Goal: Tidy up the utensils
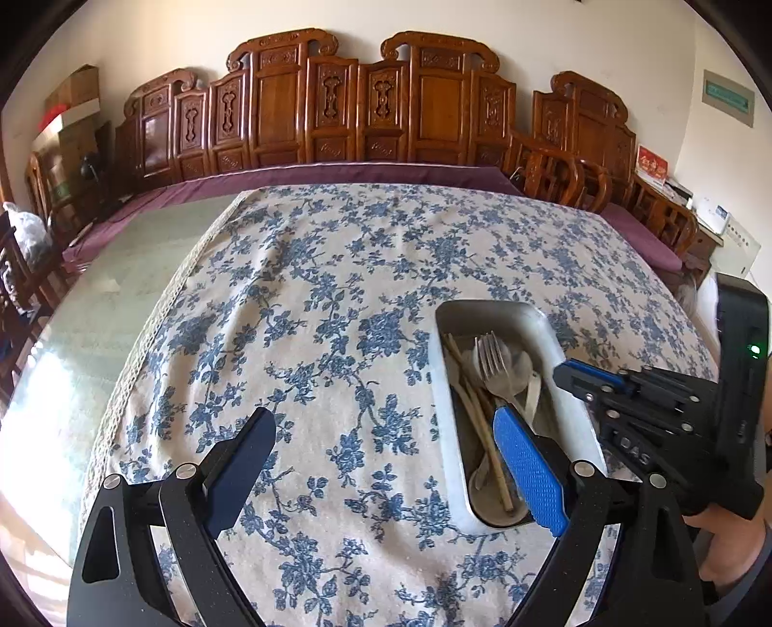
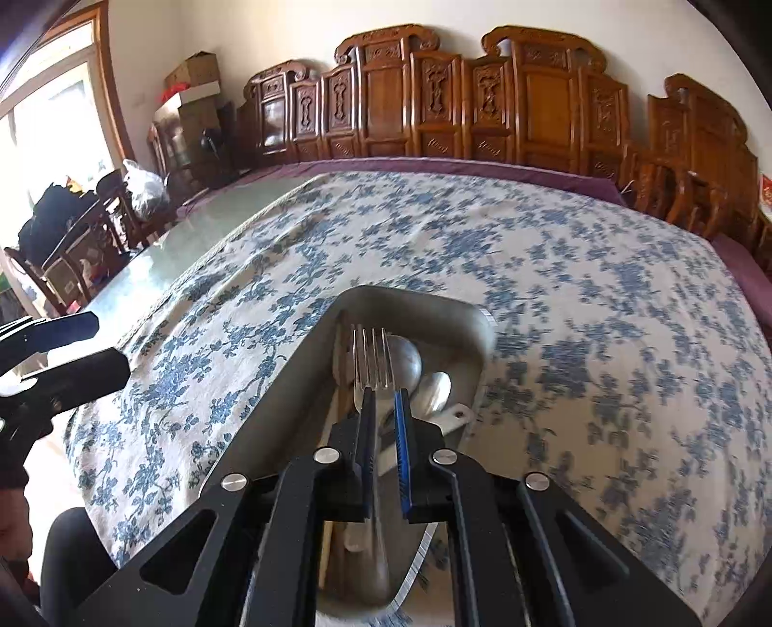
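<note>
A pale wall (image 1: pixel 555 34) backs the room, and along it runs a long row of carved dark-wood chair backs (image 1: pixel 337 101), seen in both wrist views. Cardboard boxes (image 2: pixel 193 82) are stacked in the far left corner, beside a bright window (image 2: pixel 53 120) with a wooden frame; a filled plastic bag (image 2: pixel 144 190) sits on a chair below them. The table (image 1: pixel 120 270) has a glassy green top that is bare on its left side, with a purple cloth (image 1: pixel 337 173) along the far edge. Over most of it lies a cream tablecloth (image 1: pixel 337 299) printed with blue flowers, slightly wrinkled. On the cloth, toward the near right, stands a white rectangular tray (image 1: pixel 446 386) holding the utensils: a metal fork (image 1: pixel 489 357) with tines pointing away, metal spoons (image 2: pixel 436 386), a pair of wooden chopsticks (image 1: pixel 475 415) and a white ceramic spoon (image 1: pixel 533 390). The right gripper (image 2: pixel 383 400) hangs over the tray, its jaws drawn close on either side of the fork's neck, the tines sticking out just past the fingertips. The left gripper (image 1: pixel 386 434) hovers above the cloth just left of the tray, its jaws spread wide with nothing between them; its blue-padded right finger (image 1: pixel 528 470) overlaps the tray's near end in the left wrist view.
</note>
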Available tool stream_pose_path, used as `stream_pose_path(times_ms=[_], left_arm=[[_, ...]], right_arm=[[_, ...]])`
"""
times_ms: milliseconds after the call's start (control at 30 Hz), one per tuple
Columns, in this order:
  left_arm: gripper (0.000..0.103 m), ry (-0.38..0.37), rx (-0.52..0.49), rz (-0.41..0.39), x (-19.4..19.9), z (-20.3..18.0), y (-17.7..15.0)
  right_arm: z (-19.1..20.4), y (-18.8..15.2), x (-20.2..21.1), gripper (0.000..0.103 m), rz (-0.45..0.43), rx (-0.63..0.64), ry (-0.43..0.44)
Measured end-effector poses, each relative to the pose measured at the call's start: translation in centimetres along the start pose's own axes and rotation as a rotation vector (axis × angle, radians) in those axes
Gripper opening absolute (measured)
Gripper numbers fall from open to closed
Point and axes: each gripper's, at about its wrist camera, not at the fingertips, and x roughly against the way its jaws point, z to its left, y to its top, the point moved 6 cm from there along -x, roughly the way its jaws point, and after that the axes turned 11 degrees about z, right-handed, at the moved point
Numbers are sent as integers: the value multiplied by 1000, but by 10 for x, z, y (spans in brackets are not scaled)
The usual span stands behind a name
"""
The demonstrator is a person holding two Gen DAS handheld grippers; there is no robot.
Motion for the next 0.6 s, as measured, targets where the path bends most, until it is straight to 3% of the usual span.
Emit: stream_pose_path(times_ms=[133,400,500,600], left_arm=[[88,-7,-7,-21,9,-10,-3],[95,-23,-34,-54,29,-35,-16],[95,-32,-43,-55,37,-44,-22],[95,-35,-50,-54,45,-53,-31]], right_arm=[[-11,-12,29,26,-45,-14,-22],[-35,-40,80,77,-102,-64,-80],[-43,-53,100,91,-125,-84,-107],[-50,-64,116,98,-135,-111,-114]])
